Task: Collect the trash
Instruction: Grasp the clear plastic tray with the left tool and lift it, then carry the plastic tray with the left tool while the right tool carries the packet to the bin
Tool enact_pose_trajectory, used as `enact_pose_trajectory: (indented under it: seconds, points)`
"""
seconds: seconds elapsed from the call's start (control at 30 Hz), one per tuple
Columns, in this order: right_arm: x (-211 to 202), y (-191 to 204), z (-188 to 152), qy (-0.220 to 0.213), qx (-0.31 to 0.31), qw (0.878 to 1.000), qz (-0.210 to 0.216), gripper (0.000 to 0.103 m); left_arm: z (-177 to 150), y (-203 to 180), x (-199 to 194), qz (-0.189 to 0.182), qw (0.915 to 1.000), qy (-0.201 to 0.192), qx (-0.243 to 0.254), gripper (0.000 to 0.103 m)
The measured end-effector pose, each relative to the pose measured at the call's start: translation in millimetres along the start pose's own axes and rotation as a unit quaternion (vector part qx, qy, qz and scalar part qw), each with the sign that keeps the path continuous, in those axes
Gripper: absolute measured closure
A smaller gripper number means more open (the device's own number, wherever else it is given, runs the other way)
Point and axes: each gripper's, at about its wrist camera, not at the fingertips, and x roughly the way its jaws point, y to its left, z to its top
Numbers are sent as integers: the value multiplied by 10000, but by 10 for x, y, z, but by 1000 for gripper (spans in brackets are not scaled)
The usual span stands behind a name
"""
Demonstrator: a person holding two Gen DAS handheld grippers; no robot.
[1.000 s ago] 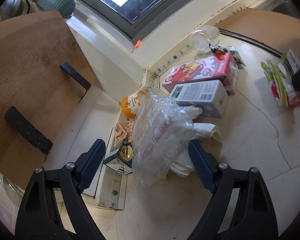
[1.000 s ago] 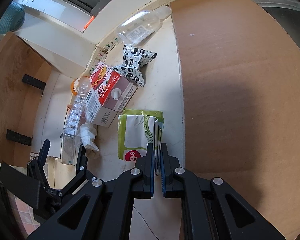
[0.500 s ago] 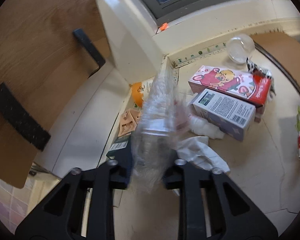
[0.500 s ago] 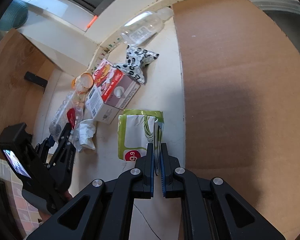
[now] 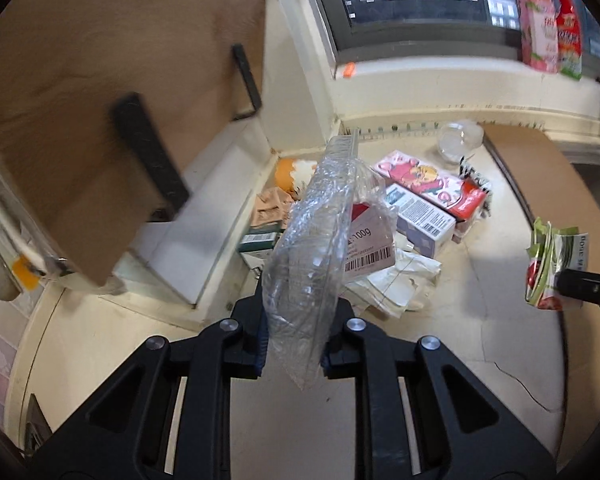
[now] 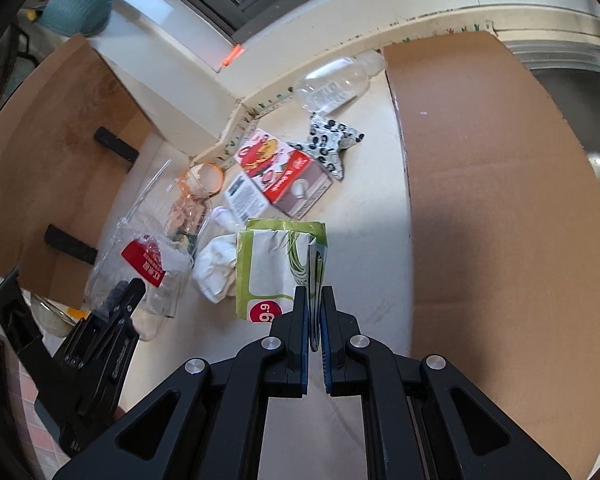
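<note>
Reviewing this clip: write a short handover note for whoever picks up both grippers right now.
Left gripper: jaws just closed, now shut on the clear plastic bag, lifted off the counter.
Right gripper: shut on the green-and-white wrapper.
Left on the counter: red cartoon carton, white carton, crumpled tissue, black-and-white wrapper, clear bottle, orange cup.
Done: two pieces gripped. No bin is in view; nothing is binned yet.
</note>
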Motion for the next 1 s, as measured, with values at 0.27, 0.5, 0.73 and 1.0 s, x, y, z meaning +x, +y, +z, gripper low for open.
enact_pose_trajectory:
  seconds: [0.27, 0.5, 0.73, 1.0]
  points:
    - [-494, 265, -355, -349, 85, 9993, -52, 98, -148, 192, -738, -566, 9964, -625, 89, 87]
    - [-904, 451, -787, -569, 76, 9977, -350, 98, -306, 218, -1224, -1370, 9867, -804, 349, 87]
    - [-1199, 490, -1365, -518, 108, 9961, -701, 98, -582, 44, -1598, -1941, 9754, -699, 777, 87]
    - [-1555, 386, -1827, -491, 7, 9957, -784, 98, -844, -124, -2023, -2049, 9727, -635, 887, 87]
